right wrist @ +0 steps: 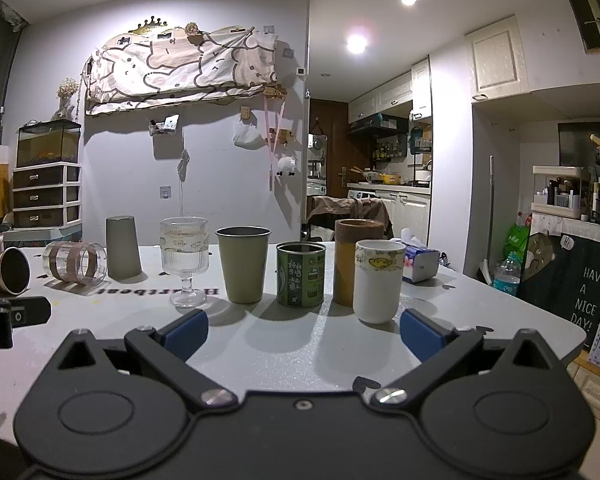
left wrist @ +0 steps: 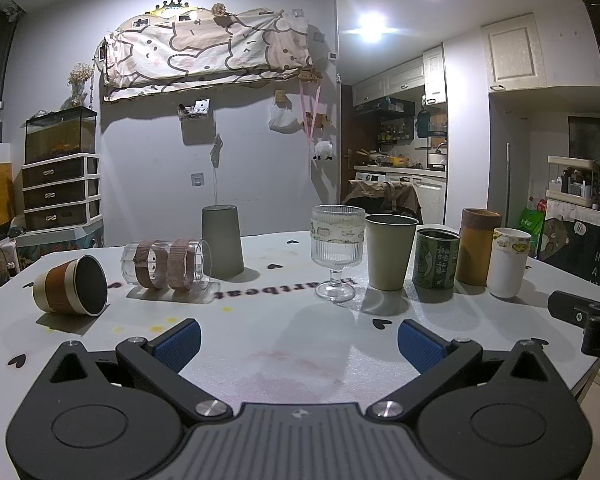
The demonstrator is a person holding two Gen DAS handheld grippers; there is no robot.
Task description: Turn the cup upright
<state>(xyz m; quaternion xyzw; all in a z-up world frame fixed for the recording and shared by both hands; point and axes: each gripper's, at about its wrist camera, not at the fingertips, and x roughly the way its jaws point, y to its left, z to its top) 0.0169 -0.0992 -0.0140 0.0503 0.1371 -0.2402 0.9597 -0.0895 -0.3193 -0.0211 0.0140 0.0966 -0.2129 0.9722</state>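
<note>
A grey cup point(left wrist: 222, 242) stands upside down at the back of the white table point(left wrist: 284, 364); it also shows in the right wrist view point(right wrist: 123, 248). A clear glass with brown bands point(left wrist: 166, 270) point(right wrist: 75, 267) lies on its side. A brown-and-cream cup point(left wrist: 71, 291) point(right wrist: 6, 270) lies on its side at the far left. My left gripper point(left wrist: 298, 344) is open and empty, low over the table in front of them. My right gripper point(right wrist: 304, 334) is open and empty, in front of the upright cups.
Upright in a row: a ribbed stemmed glass point(left wrist: 337, 252) point(right wrist: 185, 260), an olive cup point(left wrist: 390, 251) point(right wrist: 243, 264), a green tin point(left wrist: 436, 259) point(right wrist: 301, 274), a tan cylinder point(left wrist: 476, 246) point(right wrist: 350, 256), a white cup point(left wrist: 508, 262) point(right wrist: 378, 280). A tissue pack point(right wrist: 420, 262) lies behind them.
</note>
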